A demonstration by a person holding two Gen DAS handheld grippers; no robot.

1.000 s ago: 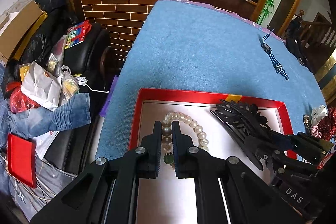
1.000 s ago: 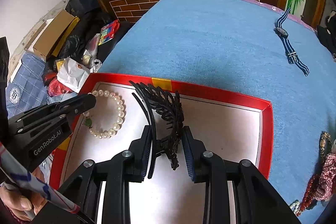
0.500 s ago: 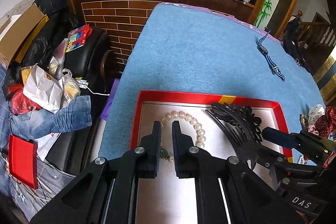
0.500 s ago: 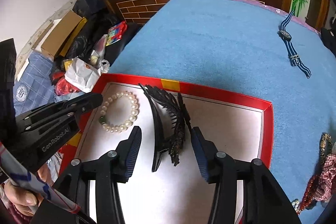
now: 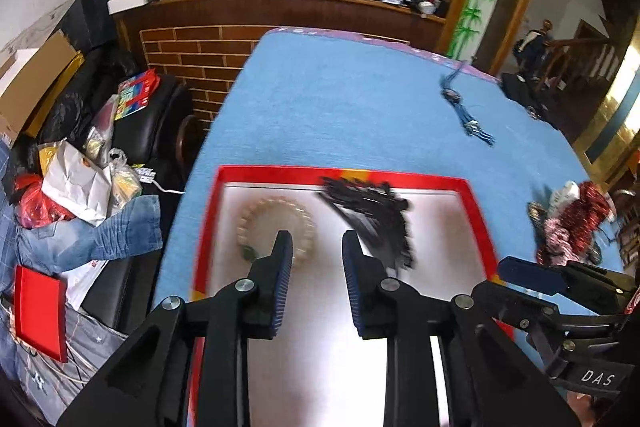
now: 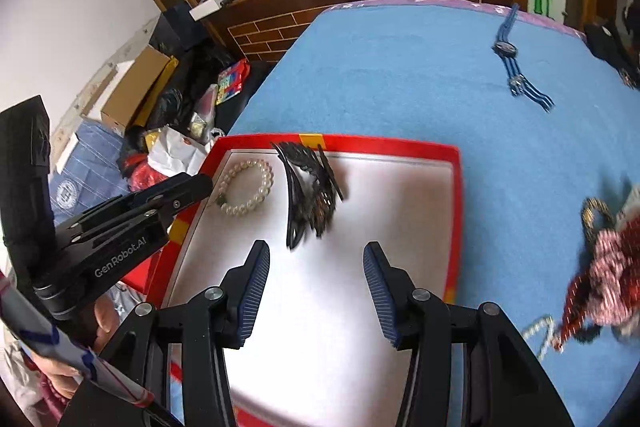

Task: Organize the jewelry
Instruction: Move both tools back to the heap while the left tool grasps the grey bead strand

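Note:
A red-rimmed tray [image 5: 344,172] [image 6: 400,145] with a white floor lies on the blue tablecloth. In it lie a pearl bracelet [image 5: 256,215] [image 6: 256,183] at the left and a black hair comb [image 5: 372,215] [image 6: 310,195] beside it. My left gripper [image 5: 316,247] is open and empty, above the tray just behind the bracelet. My right gripper [image 6: 316,257] is open and empty, above the tray just behind the comb. A blue striped watch [image 5: 466,115] [image 6: 516,71] lies far out on the cloth. A heap of red and beaded jewelry [image 5: 572,223] [image 6: 604,267] lies right of the tray.
The table's left edge drops to a cluttered floor with bags, jeans [image 5: 92,243] and cardboard boxes [image 6: 136,95]. A brick-faced counter [image 5: 224,39] full of bottles stands behind the table. The blue cloth [image 5: 352,107] stretches beyond the tray.
Both grippers have opened and pulled back. The left let go of the pearl bracelet and the right let go of the black comb; both now lie in the tray.

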